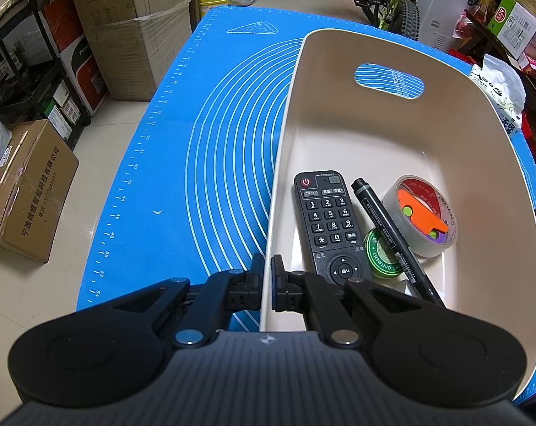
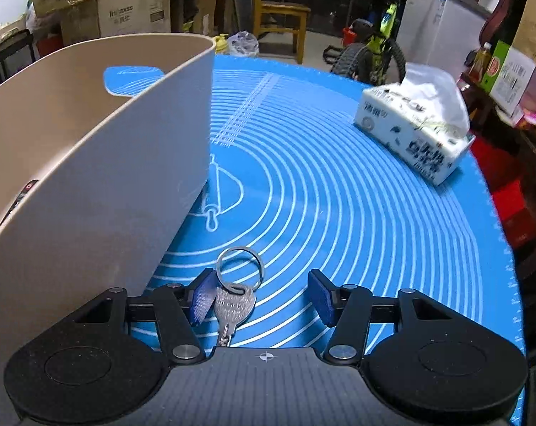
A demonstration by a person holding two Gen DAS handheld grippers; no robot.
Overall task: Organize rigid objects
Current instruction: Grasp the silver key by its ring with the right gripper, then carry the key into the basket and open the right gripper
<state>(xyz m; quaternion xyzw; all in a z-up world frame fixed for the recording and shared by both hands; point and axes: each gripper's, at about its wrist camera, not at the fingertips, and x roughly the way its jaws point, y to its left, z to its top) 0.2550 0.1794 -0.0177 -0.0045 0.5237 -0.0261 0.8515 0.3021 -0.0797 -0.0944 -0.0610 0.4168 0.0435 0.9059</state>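
Jaws of the left gripper [image 1: 267, 277] clamp the near-left rim of the beige bin [image 1: 392, 135]; jaws of the right gripper [image 2: 262, 296] stand part open around the key [image 2: 232, 305] on its ring, lying on the blue mat [image 2: 339, 213] just right of the bin, untouched by the right pad. Right of the bin, open mat runs to a tissue pack [image 2: 413, 131] near the far edge; boxes and a bicycle crowd the floor behind.

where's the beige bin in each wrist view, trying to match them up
Left wrist view: the beige bin fills the right half, seen from above into its inside; the left gripper is shut on its near-left wall.
Right wrist view: the bin fills the left side, seen from outside as a tall curved wall, left of the right gripper.
Shared landmark: the tissue pack on the blue mat, to the bin's right.
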